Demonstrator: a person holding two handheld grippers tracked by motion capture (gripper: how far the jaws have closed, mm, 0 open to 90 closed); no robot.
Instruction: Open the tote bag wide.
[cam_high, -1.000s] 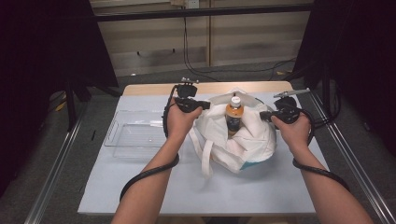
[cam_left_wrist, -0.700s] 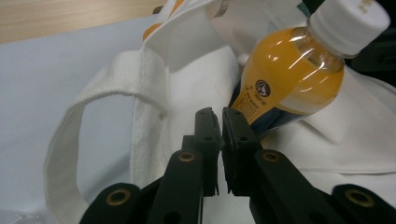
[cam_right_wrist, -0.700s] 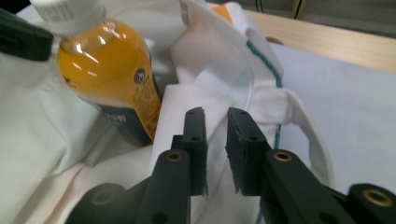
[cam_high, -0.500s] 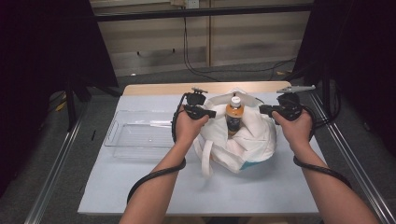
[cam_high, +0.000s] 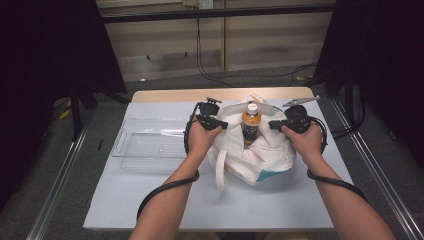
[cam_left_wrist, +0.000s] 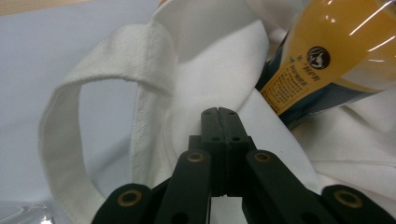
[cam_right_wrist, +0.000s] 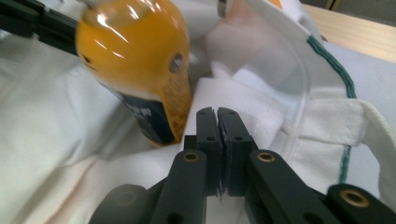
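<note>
Counter first: a pale blue-grey sheet-covered counter (cam_high: 150, 200) w/ a bare wood strip at the far edge. Left of centre sits a clear rigid plastic tray (cam_high: 145, 145), shallow, oblong, w/ handles.

Centre-right, the main item: a soft white woven-cloth tote bag (cam_high: 270, 155), slumped and creased, its flat webbing strap (cam_left_wrist: 65, 140) looping out to one side, green stitching along one seam in the right gripper view. It lies just right of the tray.

Standing up out of the bag's mouth: an orange-drink bottle of smooth glossy plastic w/ dark label and white cap (cam_high: 251, 120), roughly upright, cloth bunched round its lower half.

Left tongs (cam_left_wrist: 218, 114): jaws together, clamped on the bag's rim cloth just beside the bottle. Right tongs (cam_right_wrist: 217, 116): jaws together too, a thin fold of the bag's cloth pinched btwn them on the bottle's other side.

Step in hand, by my read: both sides of the bag's mouth gripped, bottle half in. Next move prob. calls for pulling the two edges apart and evenly, w/o tipping the bottle. Slick, top-heavy, and the limp cloth gives it no support.
</note>
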